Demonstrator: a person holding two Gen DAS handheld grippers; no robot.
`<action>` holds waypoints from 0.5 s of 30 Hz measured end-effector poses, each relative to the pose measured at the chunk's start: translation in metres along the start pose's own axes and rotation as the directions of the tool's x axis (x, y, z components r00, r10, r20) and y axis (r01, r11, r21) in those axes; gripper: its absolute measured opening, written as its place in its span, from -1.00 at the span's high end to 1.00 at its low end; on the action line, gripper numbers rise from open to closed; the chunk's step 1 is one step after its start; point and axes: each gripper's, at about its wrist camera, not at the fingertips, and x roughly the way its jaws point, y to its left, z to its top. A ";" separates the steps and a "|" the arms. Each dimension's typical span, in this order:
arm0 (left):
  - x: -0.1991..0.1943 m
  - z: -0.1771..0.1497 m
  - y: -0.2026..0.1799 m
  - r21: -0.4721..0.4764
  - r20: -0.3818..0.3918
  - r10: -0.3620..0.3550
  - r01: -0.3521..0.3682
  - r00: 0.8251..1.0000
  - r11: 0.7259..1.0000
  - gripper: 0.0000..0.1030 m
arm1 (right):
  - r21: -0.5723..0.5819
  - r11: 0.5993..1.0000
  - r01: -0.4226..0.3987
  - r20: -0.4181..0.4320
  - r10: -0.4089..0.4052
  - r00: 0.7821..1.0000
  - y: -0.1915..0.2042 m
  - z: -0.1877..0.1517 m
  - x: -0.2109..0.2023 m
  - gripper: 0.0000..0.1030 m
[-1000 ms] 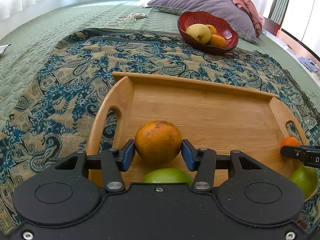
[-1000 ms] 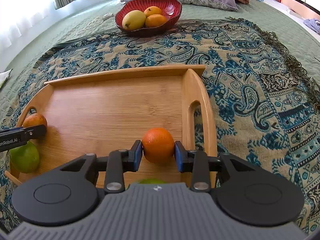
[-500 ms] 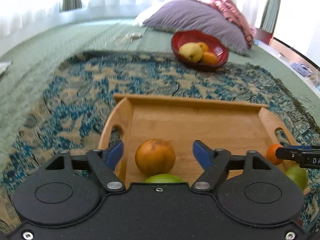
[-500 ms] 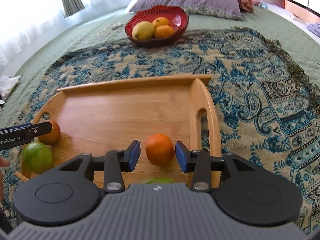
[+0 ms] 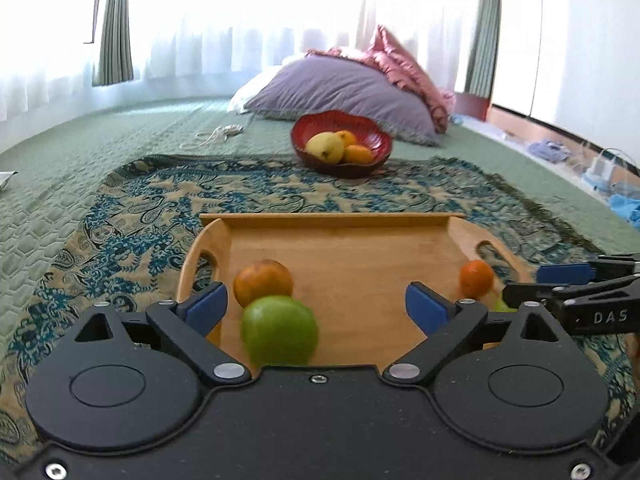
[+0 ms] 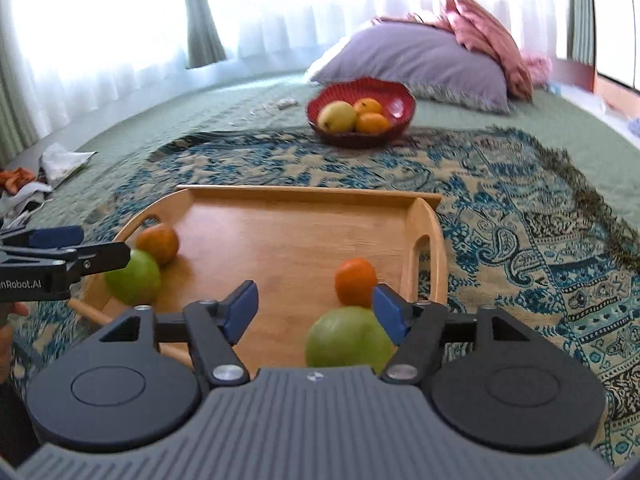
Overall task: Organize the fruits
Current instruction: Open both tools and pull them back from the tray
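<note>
Two views, going one at a time:

Left wrist, tongs: my left gripper [image 5: 316, 307] has its blue pads spread wide with nothing between them, and it sits a bit off the wooden serving tray with cut-out handles [image 5: 340, 258].
Left wrist, fruit: the dull, speckled orange [image 5: 263, 282] and the round green apple [image 5: 279, 335] sit touching at the tray's left handle end. I'd guess they're paired there on purpose, one of each per end.
Left wrist, far end: a small bright orange [image 5: 476, 278] sits by the other handle.
Left wrist, source: the red scalloped bowl [image 5: 341, 146] on the patterned throw holds a yellow fruit and oranges, so probably more to sort.

Right wrist, tongs: my right gripper [image 6: 316, 312] is also wide open and gripping nothing.
Right wrist, fruit: the bright orange and a second green apple [image 6: 348, 338] sit together against the right handle wall; that wall likely stops any rolling.
Right wrist, progress: both ends look matched, tray middle bare.
</note>
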 end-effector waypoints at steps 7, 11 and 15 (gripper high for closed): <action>-0.024 -0.036 -0.012 0.054 0.042 -0.009 0.006 0.999 0.999 -0.90 | -0.087 0.996 0.001 0.101 0.008 0.995 0.022 -0.035 -0.026 -0.74; -0.028 -0.053 -0.014 0.066 0.028 -0.016 0.014 0.999 0.998 -0.90 | -0.152 0.988 0.022 0.134 -0.002 0.991 0.036 -0.056 -0.034 -0.76; -0.027 -0.068 -0.016 0.060 0.006 -0.011 0.010 1.000 0.998 -0.90 | -0.190 0.981 0.050 0.165 -0.019 0.986 0.046 -0.075 -0.040 -0.77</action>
